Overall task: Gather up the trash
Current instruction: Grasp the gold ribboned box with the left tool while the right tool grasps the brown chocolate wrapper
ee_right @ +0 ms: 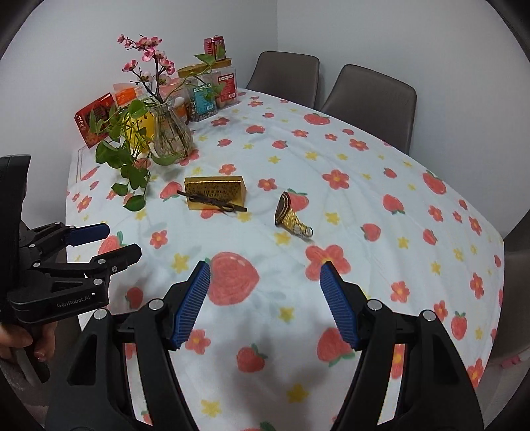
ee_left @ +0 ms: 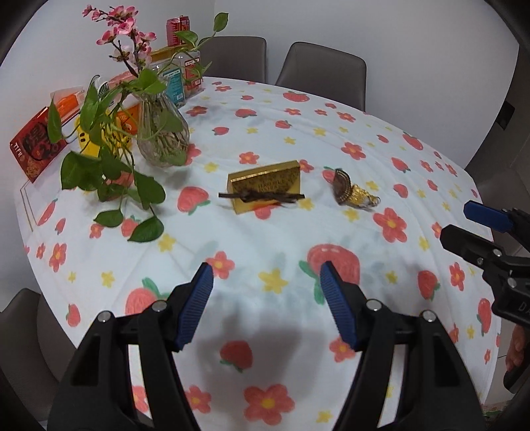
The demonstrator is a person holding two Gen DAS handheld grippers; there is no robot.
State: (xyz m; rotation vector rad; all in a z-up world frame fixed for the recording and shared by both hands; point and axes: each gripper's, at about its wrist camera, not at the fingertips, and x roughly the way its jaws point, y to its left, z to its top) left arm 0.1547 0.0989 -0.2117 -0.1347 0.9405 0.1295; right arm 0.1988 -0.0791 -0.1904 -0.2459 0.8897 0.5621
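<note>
A gold box (ee_left: pixel 266 189) with a brown ribbon lies mid-table; it also shows in the right wrist view (ee_right: pixel 215 195). A crumpled gold and brown wrapper (ee_left: pixel 351 192) lies to its right, also in the right wrist view (ee_right: pixel 293 215). My left gripper (ee_left: pixel 266 275) is open and empty, above the near part of the flowered tablecloth (ee_left: pixel 298 132), short of the box. My right gripper (ee_right: pixel 265 275) is open and empty, short of the wrapper. Each gripper shows in the other's view: the right (ee_left: pixel 463 225) and the left (ee_right: pixel 112 242).
A glass vase (ee_left: pixel 162 132) with flowers and trailing leaves stands at the back left, also in the right wrist view (ee_right: pixel 172 136). Snack boxes, jars and a red can (ee_left: pixel 177 31) are behind it. Grey chairs (ee_left: pixel 321 69) stand along the far side.
</note>
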